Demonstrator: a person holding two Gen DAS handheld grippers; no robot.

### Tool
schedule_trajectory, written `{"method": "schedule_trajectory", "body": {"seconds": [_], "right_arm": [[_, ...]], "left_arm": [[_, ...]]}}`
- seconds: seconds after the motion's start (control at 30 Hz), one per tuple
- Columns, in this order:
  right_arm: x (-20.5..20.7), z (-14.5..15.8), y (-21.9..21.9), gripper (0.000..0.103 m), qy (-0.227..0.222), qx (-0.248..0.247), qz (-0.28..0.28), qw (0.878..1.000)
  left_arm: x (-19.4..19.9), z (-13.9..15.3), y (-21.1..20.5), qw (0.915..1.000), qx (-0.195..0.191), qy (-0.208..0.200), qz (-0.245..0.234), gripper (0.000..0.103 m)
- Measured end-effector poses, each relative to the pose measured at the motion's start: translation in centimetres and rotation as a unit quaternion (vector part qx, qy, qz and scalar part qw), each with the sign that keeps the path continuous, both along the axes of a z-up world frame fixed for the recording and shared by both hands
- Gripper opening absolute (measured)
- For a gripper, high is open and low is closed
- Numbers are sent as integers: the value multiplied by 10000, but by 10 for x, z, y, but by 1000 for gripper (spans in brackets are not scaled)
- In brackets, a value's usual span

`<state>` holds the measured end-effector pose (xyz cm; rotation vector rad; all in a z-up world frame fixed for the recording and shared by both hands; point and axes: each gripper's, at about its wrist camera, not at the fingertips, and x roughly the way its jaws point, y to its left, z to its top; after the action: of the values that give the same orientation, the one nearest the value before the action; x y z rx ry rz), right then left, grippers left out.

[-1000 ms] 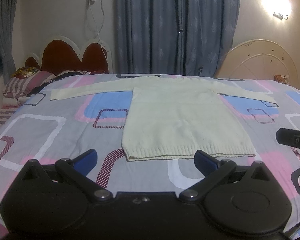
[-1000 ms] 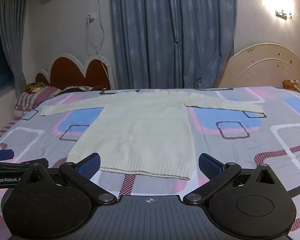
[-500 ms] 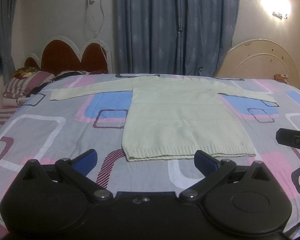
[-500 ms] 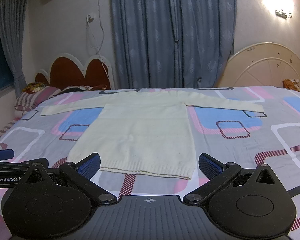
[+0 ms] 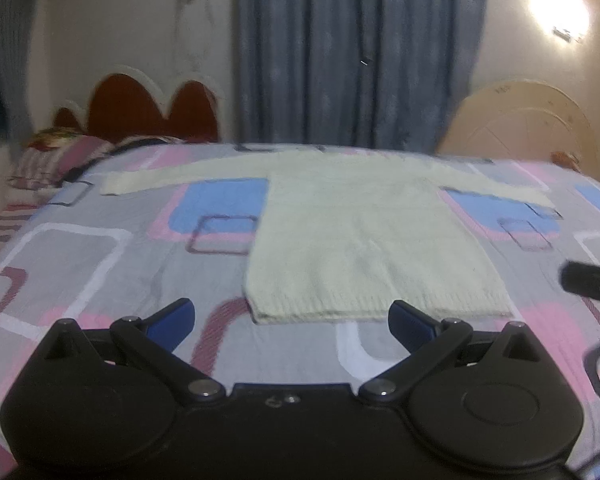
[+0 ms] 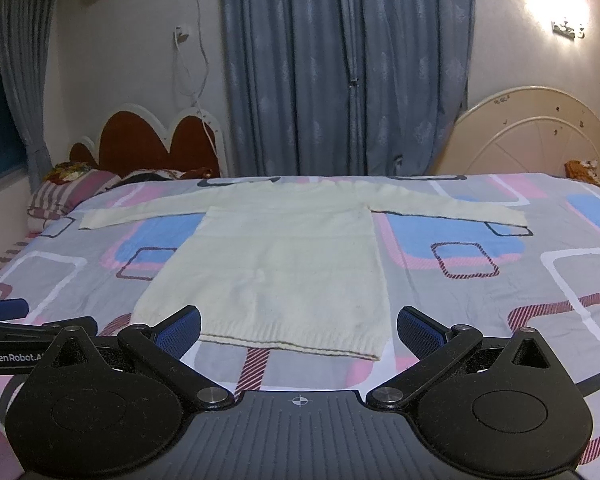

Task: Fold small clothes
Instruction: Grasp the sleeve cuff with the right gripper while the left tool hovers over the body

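Jaws apart; sweater (image 6: 284, 264) flat on bedspread (image 6: 500, 304).

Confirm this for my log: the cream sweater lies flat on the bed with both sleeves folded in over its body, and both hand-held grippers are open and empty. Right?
Not quite. The sweater does lie flat on the bed, but its sleeves are spread straight out to either side, not folded in; the right wrist view shows this clearly. Both the left hand-held gripper and the right hand-held gripper are open and empty.
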<state>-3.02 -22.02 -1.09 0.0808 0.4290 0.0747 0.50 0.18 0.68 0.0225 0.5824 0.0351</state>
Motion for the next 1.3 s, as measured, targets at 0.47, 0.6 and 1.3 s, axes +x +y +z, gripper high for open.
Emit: {"method": "schedule_trajectory", "body": {"seconds": [0.47, 0.6, 1.3], "right_arm": [[57, 20, -71, 103, -331, 355, -466, 9977], [85, 22, -101, 102, -397, 466, -714, 9956], [328, -39, -332, 49, -282, 1444, -2060, 9674]], "left_arm": [[77, 7, 3, 9985, -501, -212, -37, 101], [107, 5, -4, 9980, -440, -457, 36, 103], [331, -55, -21, 9950, -475, 88, 873, 97]]}}
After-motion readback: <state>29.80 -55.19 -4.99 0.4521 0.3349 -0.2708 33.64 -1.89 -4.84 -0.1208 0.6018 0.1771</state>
